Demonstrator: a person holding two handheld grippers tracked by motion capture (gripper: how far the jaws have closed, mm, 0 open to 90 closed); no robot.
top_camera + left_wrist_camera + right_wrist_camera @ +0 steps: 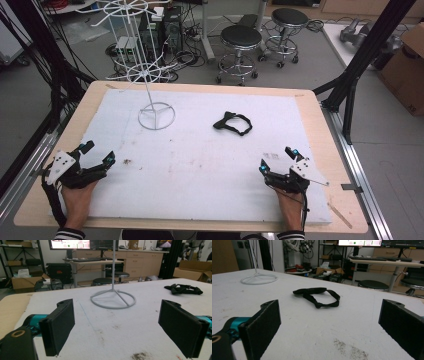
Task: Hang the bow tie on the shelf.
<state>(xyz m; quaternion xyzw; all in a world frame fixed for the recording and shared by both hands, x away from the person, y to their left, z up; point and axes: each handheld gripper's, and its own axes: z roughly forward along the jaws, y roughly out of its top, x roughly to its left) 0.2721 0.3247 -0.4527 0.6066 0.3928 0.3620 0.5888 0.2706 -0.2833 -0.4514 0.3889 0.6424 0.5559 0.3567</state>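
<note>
Black strap (pixel 233 123), a loop of dark fabric that looks like a headband or eye mask, lies crumpled on the white surface (pixel 200 165), right of centre and toward the far edge. In the right gripper view the strap (pixel 318 297) sits ahead of the jaws, well apart from them, with nothing on top of it. To its left stands a white wire rack (pixel 150 75), its ring base (pixel 113 299) flat on the surface and its spoked tiers rising above; strap and rack are near each other but not touching.

Both grippers rest at the near edge, one at each corner. The left gripper (pixel 95 155) has its jaws spread wide and holds nothing; the right gripper (pixel 279 160) is likewise spread wide and empty.

This looks like the very start: nothing has been picked up. The likely job is to hang the strap on the rack. The right gripper is nearer, so the next move probably calls for reaching forward, lowering the jaws around a raised fold of the strap, and closing on it.
</note>
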